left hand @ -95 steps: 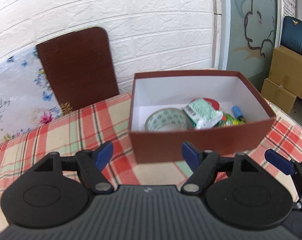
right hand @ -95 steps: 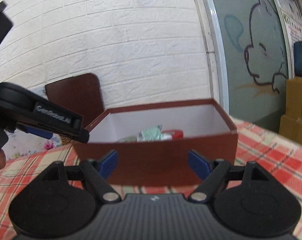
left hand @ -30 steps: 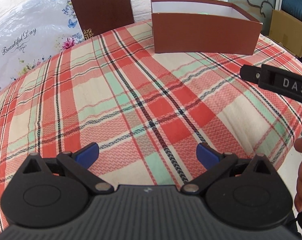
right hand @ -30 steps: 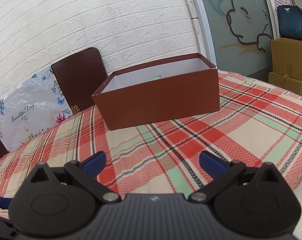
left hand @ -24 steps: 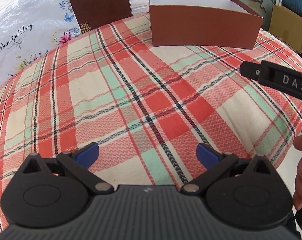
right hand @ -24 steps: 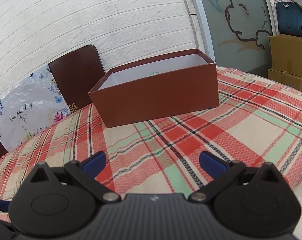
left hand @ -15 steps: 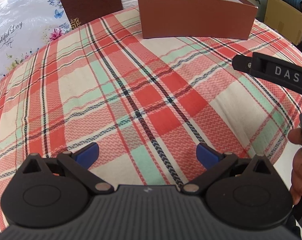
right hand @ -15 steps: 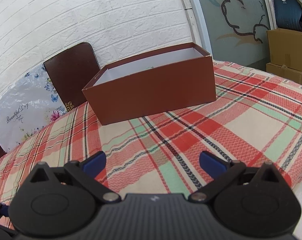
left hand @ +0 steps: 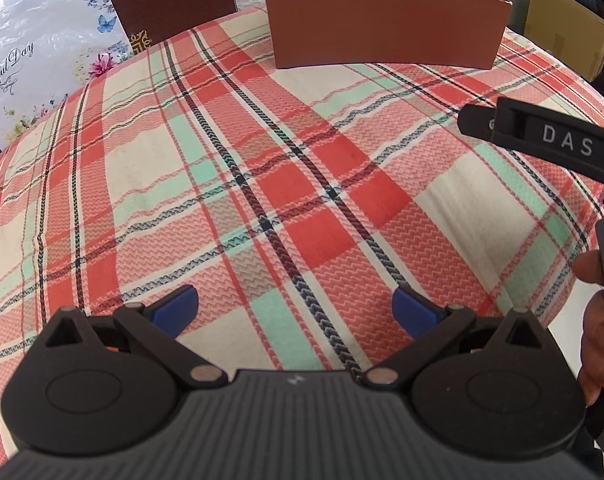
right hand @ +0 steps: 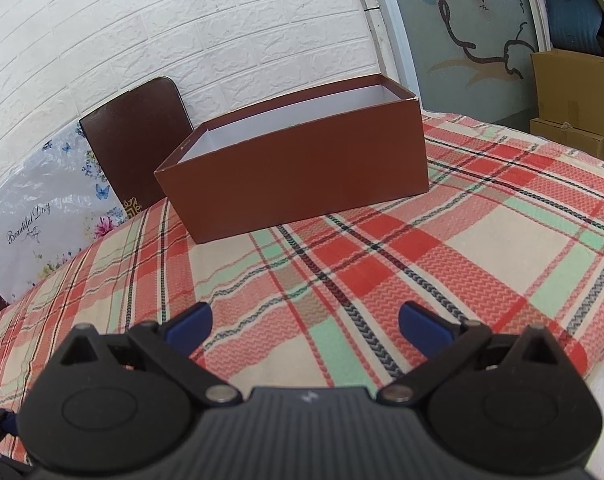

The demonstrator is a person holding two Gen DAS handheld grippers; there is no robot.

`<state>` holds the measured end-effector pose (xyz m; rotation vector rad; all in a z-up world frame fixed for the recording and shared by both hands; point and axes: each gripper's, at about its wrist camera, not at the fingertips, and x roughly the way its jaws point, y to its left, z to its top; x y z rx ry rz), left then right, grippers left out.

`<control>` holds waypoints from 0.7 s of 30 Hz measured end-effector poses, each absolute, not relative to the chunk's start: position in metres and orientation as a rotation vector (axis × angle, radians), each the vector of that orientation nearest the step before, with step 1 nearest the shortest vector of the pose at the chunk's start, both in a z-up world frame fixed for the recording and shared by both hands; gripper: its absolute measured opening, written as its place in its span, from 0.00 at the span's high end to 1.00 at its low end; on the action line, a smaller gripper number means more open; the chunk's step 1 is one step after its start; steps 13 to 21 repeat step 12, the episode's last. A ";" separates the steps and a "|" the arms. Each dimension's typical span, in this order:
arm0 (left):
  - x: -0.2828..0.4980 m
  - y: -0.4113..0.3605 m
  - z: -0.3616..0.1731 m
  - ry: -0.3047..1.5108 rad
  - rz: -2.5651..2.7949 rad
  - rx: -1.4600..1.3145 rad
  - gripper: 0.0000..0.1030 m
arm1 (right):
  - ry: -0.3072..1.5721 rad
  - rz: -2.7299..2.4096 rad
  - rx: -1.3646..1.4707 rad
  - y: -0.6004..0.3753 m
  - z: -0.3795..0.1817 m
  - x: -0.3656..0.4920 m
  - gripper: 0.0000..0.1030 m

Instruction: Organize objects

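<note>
A brown open box (left hand: 386, 36) with a white inside stands at the far side of the plaid tablecloth (left hand: 261, 168). It also shows in the right wrist view (right hand: 297, 164). Its contents are hidden from both views. My left gripper (left hand: 294, 307) is open and empty, low over the near part of the table. My right gripper (right hand: 305, 324) is open and empty, also over the near part, far from the box. The right gripper's body (left hand: 542, 146) shows at the right of the left wrist view.
A dark brown chair back (right hand: 137, 140) stands behind the table by the white brick wall. A floral bag (right hand: 41, 216) leans at the left. Cardboard boxes (right hand: 574, 92) stand on the floor at the right. The table's edge (right hand: 598, 360) curves at the near right.
Both grippers have drawn back from the box toward the near edge of the table and stay open. The box now sits farther away, and its contents no longer show.
</note>
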<state>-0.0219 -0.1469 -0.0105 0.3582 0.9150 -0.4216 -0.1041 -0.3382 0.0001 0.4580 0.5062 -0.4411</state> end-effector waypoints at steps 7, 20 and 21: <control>-0.023 -0.146 -0.010 0.912 -0.447 0.339 0.00 | 0.509 -0.442 0.458 -0.338 0.000 -0.104 0.00; -0.024 -0.144 -0.004 0.876 -0.457 0.319 0.00 | 0.507 -0.444 0.446 -0.335 0.001 -0.103 0.00; -0.024 -0.144 -0.004 0.876 -0.457 0.319 0.00 | 0.507 -0.444 0.446 -0.335 0.001 -0.103 0.00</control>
